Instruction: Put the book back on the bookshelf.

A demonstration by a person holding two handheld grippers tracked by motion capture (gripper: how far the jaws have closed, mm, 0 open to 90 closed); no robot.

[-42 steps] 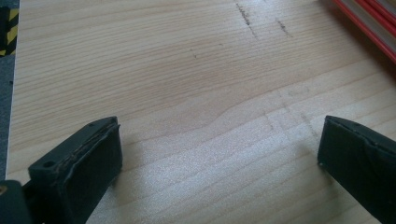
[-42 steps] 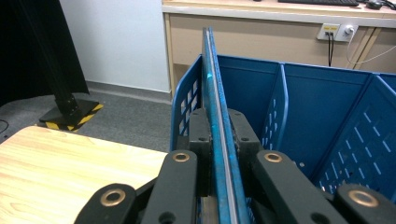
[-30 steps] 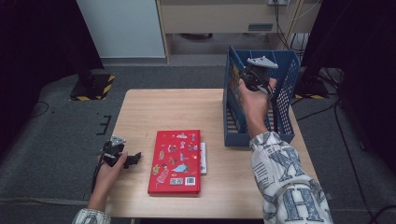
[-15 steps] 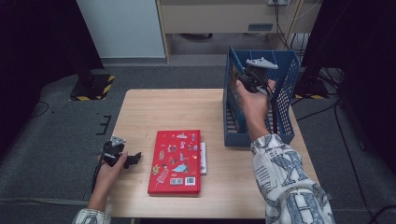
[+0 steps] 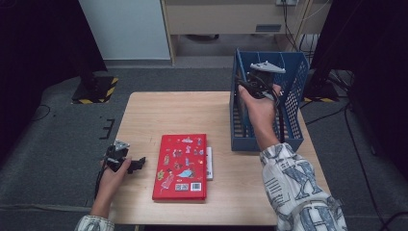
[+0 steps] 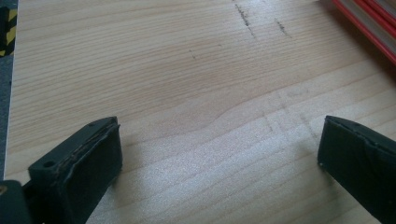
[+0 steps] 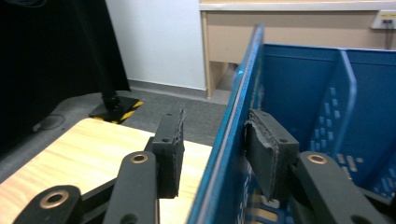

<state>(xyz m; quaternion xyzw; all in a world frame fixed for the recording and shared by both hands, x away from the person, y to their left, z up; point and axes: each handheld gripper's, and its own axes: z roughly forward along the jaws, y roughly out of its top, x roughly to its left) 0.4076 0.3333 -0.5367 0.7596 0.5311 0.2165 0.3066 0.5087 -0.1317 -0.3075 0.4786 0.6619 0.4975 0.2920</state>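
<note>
A red picture book point(image 5: 181, 166) lies flat on the wooden table point(image 5: 183, 110), front of centre, its edge showing in the left gripper view as the red book point(image 6: 369, 23). A blue slotted basket point(image 5: 293, 110) stands at the table's right side. My right gripper point(image 5: 257, 78) is raised at the basket's left wall point(image 7: 233, 121); the right gripper point(image 7: 212, 140) stands open with one jaw outside and one inside that wall. My left gripper point(image 5: 139, 162) rests low near the table's left front edge, left of the book. The left gripper point(image 6: 219, 158) is open over bare wood.
A thin white object point(image 5: 210, 163) pokes out from under the book's right side. Dividers point(image 7: 345, 88) split the basket's inside. Dark stands and cables sit on the grey floor around the table. Bare wood stretches across the table's back left.
</note>
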